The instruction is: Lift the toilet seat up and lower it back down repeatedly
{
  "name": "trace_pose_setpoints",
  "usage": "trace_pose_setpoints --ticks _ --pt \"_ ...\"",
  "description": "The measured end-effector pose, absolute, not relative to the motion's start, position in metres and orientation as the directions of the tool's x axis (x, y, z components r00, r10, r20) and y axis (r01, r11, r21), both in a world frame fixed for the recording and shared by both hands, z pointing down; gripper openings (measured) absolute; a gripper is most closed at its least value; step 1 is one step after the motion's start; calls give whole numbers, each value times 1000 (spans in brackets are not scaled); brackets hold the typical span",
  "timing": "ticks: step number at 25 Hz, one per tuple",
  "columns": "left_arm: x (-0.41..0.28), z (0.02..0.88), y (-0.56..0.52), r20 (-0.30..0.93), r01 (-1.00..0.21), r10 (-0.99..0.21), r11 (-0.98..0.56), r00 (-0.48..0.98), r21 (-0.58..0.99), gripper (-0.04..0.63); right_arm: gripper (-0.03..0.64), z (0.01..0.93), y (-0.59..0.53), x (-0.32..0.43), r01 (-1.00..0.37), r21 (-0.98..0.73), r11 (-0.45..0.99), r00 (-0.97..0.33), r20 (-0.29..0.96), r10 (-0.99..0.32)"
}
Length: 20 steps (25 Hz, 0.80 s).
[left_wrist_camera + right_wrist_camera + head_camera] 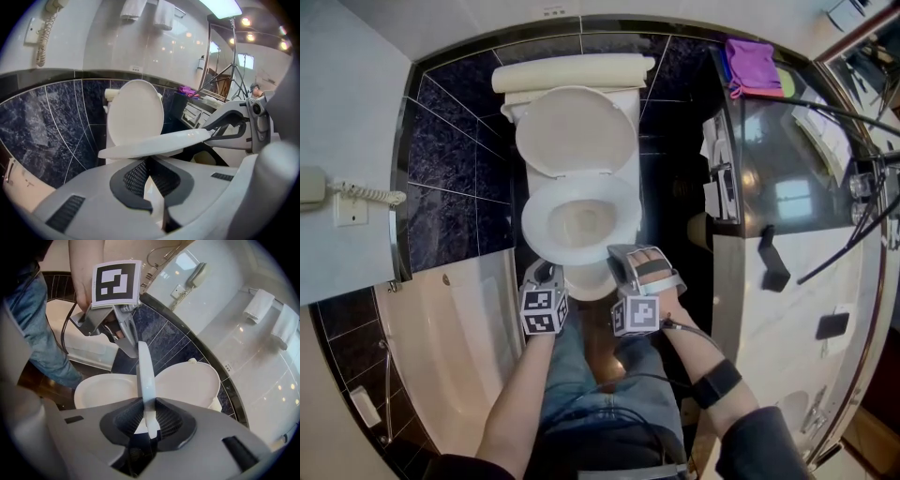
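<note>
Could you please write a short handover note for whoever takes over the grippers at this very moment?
Right gripper: shut on the front edge of the toilet seat.
Left gripper: shut, empty, tips just under the toilet seat.
Toilet seat: partly raised, between bowl and upright lid.
Done: the number of cycles cannot be told.
Left: more lifts and lowerings of the toilet seat.

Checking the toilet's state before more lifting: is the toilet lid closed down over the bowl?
No, in the head view the lid stands raised, leaning back against the tank.
</note>
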State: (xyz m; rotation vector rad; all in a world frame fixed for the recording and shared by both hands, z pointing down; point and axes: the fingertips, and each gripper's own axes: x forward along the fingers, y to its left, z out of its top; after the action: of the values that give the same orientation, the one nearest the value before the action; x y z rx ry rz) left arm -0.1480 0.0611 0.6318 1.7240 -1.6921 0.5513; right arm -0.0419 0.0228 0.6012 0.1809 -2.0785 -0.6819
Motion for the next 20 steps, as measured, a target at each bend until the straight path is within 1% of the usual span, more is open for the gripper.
trace_pose_setpoints --ticks 4,7,8,10,13,20 --pt "-139 655 88 733 -983 -675 64 85 172 0 100 617 51 -30 181 496 849 -556 764 -328" --pt "-129 670 107 756 -983 -646 48 107 180 0 97 630 73 -19 220 461 860 -544 790 -284" --pt "-126 674 112 762 -983 -638 40 113 180 0 85 632 79 -16 229 456 860 -544 793 -275" --pt "-124 689 124 776 -984 -620 27 120 174 0 17 635 88 -9 226 454 862 -549 790 -273" --pt "-118 715 147 800 -985 -585 8 136 174 0 17 642 91 4 165 433 886 -546 788 -284" --pt "-96 768 180 819 -978 -536 -88 206 189 0 17 700 64 33 -50 374 926 -487 801 -349"
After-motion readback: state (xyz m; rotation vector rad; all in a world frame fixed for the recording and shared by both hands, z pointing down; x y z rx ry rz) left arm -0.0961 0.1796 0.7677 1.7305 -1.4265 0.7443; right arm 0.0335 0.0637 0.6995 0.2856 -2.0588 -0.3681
